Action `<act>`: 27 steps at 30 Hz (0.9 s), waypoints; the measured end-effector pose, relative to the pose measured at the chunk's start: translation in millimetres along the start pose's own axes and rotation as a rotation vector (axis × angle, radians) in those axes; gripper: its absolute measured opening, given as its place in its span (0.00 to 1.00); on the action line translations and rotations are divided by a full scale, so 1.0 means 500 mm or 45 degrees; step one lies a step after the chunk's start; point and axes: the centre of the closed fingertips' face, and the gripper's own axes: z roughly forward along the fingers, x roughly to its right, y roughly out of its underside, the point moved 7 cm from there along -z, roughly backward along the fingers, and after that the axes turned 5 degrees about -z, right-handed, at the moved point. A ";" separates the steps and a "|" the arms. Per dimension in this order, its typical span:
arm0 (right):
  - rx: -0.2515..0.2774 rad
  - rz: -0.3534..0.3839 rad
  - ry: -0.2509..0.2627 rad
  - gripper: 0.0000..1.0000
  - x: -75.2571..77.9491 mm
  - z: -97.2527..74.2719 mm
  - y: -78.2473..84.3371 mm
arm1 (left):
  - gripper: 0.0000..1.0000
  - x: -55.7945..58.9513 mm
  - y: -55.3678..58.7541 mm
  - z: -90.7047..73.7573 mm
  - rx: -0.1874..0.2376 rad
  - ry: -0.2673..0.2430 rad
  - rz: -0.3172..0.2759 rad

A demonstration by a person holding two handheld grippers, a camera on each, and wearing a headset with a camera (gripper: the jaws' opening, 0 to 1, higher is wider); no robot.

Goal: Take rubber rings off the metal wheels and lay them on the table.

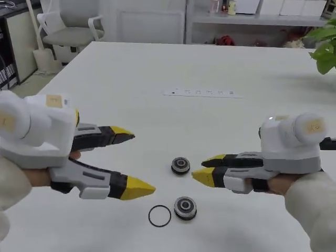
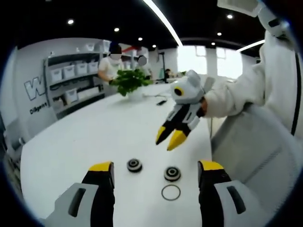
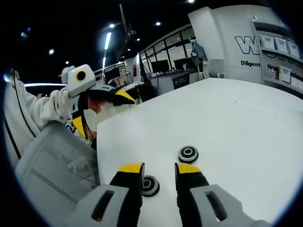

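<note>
**Two wheels and one loose ring on the table; both grippers empty**

Head view. Two small metal wheels are shown lying flat on the white table (image 1: 157, 73), in the space between the two grippers. The far wheel (image 1: 180, 165) and the near wheel (image 1: 185, 208) are each seen as a round disc with a silver hub set inside dark bands. Whether a rubber ring is seated on either wheel cannot be told.

One ring (image 1: 159, 216) is laid flat on the table just beside the near wheel, on its left. It is drawn as a thin black circle, and the white table is seen through its middle. Whether it touches the wheel cannot be told.

The left gripper (image 1: 135, 161) is held above the table at the left. Its yellow-tipped jaws are spread wide, and nothing is held between them. The right gripper (image 1: 202, 168) is held at the right, with its tips pointed toward the far wheel and near it. Its jaws are parted by a narrow gap, and nothing is clamped.

Left gripper view. Both wheels and the ring are framed between that gripper's own jaws, ahead of the tips. The right gripper is seen beyond them, above the table.

Right gripper view. The near wheel is partly hidden behind one jaw. The far wheel is seen ahead of the other jaw's tip.
</note>
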 end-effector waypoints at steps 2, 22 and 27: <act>-0.020 0.020 -0.015 0.24 0.008 0.000 0.014 | 0.73 0.004 -0.003 0.017 -0.019 0.023 0.006; -0.180 -0.172 -0.184 0.26 -0.018 0.031 0.060 | 0.57 0.045 0.090 0.142 -0.131 0.160 0.010; -0.243 -0.175 -0.233 0.30 -0.025 0.037 0.080 | 0.52 0.037 0.110 0.149 -0.143 0.140 -0.032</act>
